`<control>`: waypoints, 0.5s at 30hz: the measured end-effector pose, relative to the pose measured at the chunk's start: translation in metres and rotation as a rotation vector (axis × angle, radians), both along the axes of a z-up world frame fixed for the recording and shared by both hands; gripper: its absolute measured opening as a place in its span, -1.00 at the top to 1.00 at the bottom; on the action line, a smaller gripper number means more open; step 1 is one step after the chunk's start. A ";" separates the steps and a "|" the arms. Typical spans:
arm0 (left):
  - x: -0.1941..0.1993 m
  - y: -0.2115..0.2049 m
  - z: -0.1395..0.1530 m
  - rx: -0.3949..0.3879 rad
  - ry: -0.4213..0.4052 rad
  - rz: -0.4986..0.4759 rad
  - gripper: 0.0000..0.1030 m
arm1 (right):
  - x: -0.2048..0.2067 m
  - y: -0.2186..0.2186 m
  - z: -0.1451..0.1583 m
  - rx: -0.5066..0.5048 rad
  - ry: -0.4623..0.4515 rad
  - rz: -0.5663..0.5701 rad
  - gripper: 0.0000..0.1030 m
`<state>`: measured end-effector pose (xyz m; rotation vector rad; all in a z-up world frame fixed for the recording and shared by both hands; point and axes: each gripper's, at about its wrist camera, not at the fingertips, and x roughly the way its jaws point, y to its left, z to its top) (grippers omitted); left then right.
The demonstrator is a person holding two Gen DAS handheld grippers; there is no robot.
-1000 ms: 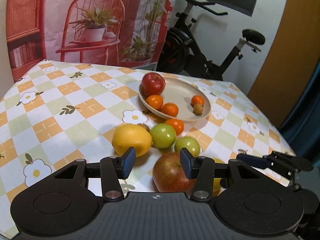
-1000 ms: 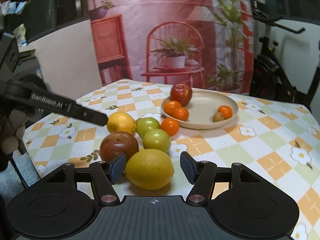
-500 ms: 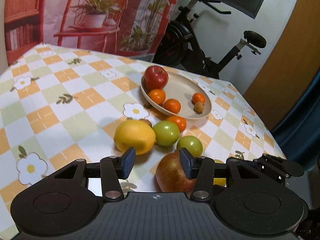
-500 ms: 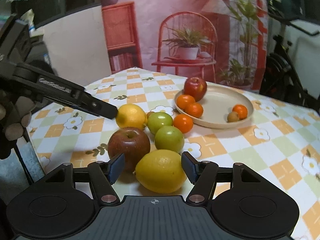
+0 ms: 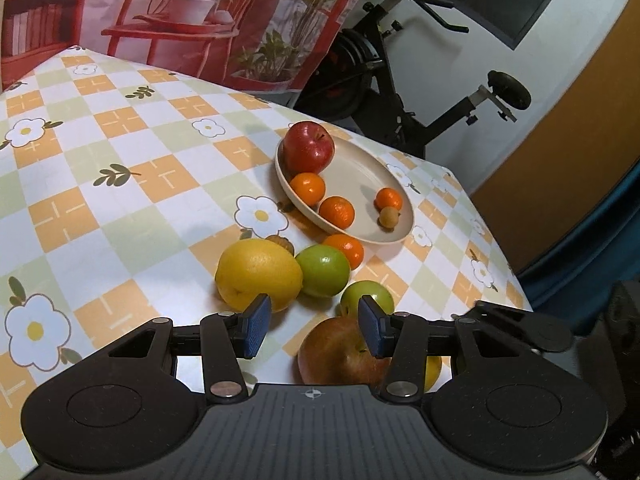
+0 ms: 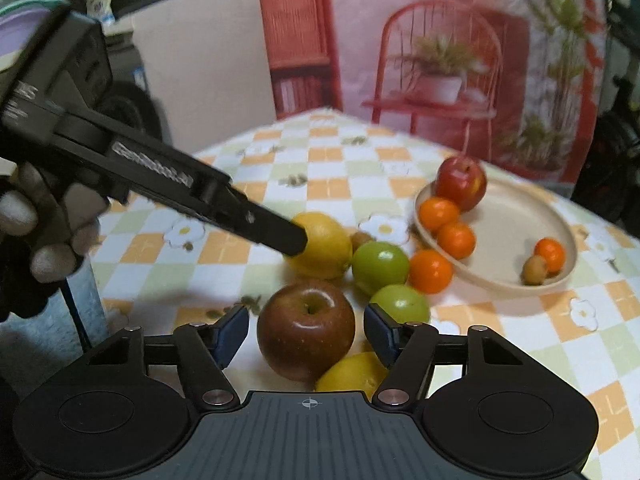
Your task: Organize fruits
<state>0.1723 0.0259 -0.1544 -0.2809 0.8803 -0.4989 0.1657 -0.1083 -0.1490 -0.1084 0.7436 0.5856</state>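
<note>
A beige plate (image 5: 362, 174) (image 6: 516, 208) holds a red apple (image 5: 308, 147), three small oranges and a small brown fruit (image 5: 388, 216). On the tablecloth lie a large lemon (image 5: 258, 274) (image 6: 326, 246), two green fruits (image 5: 323, 270) (image 5: 367, 298), an orange (image 5: 347, 249) and a dark red apple (image 5: 340, 354) (image 6: 306, 328). My left gripper (image 5: 314, 326) is open, its left pad by the lemon. My right gripper (image 6: 306, 330) is open with its jaws on either side of the dark apple. A second lemon (image 6: 352, 372) lies under the right gripper.
The flowered checked tablecloth (image 5: 100, 184) covers the table. The table's right edge (image 5: 500, 248) drops off near an exercise bike (image 5: 400, 92). A red-printed backdrop (image 6: 440, 40) hangs behind the table. The left gripper's arm (image 6: 168, 178) crosses the right wrist view.
The right gripper has shifted left from the near lemon to the dark red apple. The left gripper has moved in closer to the far lemon and green fruits.
</note>
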 end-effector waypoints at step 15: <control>0.007 -0.014 -0.024 -0.032 0.076 -0.087 0.03 | 0.020 0.022 -0.010 -0.136 0.121 0.083 -0.17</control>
